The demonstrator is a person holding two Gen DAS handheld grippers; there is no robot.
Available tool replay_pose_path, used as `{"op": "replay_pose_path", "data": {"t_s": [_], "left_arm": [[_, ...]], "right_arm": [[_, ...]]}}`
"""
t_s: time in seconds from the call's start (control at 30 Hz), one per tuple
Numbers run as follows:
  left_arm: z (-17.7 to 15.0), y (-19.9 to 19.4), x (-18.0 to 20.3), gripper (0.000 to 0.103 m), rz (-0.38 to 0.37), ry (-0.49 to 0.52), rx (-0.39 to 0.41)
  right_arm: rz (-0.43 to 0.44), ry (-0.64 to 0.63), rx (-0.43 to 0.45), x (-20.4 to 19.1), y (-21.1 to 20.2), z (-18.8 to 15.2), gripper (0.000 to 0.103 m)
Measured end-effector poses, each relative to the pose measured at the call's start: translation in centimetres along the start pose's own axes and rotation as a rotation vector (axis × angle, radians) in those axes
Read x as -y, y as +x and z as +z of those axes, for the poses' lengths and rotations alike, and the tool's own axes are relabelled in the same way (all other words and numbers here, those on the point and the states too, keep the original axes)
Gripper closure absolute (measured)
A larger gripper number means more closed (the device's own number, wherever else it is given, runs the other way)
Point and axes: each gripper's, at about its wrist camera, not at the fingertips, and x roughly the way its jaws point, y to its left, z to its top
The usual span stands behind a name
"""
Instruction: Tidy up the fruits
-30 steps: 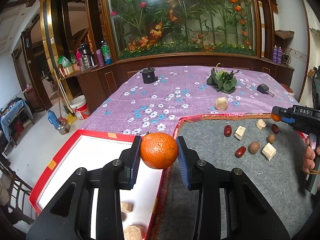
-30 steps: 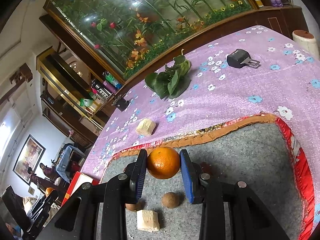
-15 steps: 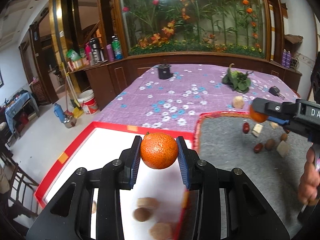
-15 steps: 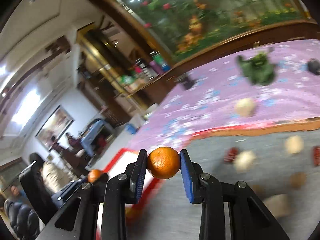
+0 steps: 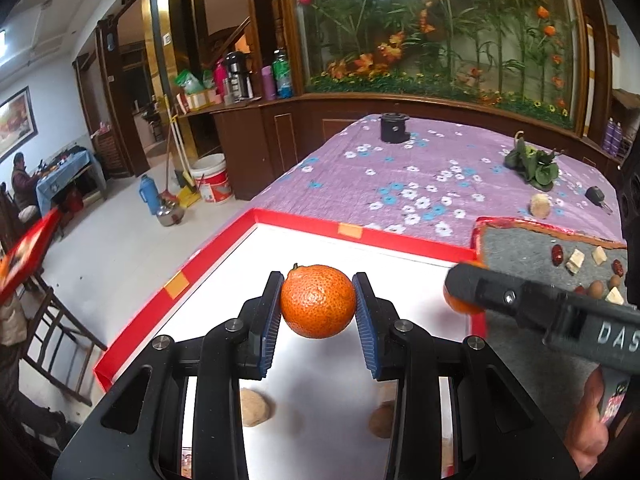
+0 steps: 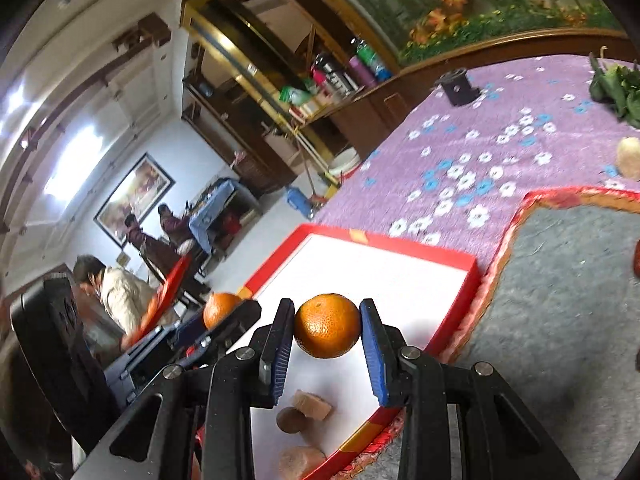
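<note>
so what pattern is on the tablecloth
Purple tablecloth with small white and blue flowers, clearest in the left wrist view.

Table under a purple floral cloth [image 5: 400, 184]. Directly on it: red-rimmed white tray [image 5: 360, 236] at the near-left edge, grey felt mat [image 5: 528, 248] with orange-red border just beside it on the right, black cylindrical part [image 5: 394, 128] at the far end, leafy greens [image 5: 534, 164], a tan lump [image 5: 540, 205] near the mat, small black key-like item [image 5: 596, 194].

You get bright, even indoor light; ceiling glare [image 6: 72, 160] blows out at left in the right view, which is blurred. Fisheye bends the edges, corners black.
</note>
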Motion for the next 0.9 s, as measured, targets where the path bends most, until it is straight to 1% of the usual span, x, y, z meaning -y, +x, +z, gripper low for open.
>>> {"op": "replay_pose_path", "data": {"t_s": [0.23, 0.33, 0.4, 0.53, 0.63, 0.9], "left_arm": [[-0.5, 1.1, -0.6, 0.069, 0.018, -0.014, -0.024], [-0.4, 1.2, -0.6, 0.069, 0.023, -0.012, -0.022], [-0.3, 1.3, -0.5, 0.069, 0.027, -0.009, -0.023], [-0.4, 1.6, -0.4, 0.069, 0.036, -0.007, -0.028], [-0.6, 1.9, -0.3, 0.069, 0.046, 0.001, -0.042], [-0.8, 1.9, -0.2, 0.069, 0.058, 0.013, -0.039]], "right_arm": [[-0.014, -0.035, -0.037, 0.6, 1.6, -0.9, 0.071], [-0.041, -0.068, -0.051, 0.6, 1.9, -1.2, 0.071], [-0.041, -0.070, -0.068, 0.7, 2.3, -1.4, 0.071], [-0.056, -0.101, -0.076, 0.4, 2.6, -1.6, 0.071], [-0.059, -0.096, -0.084, 0.7, 2.9, -1.6, 0.071], [-0.061, -0.076, -0.077, 1.4, 2.3, -1.6, 0.071]]}}
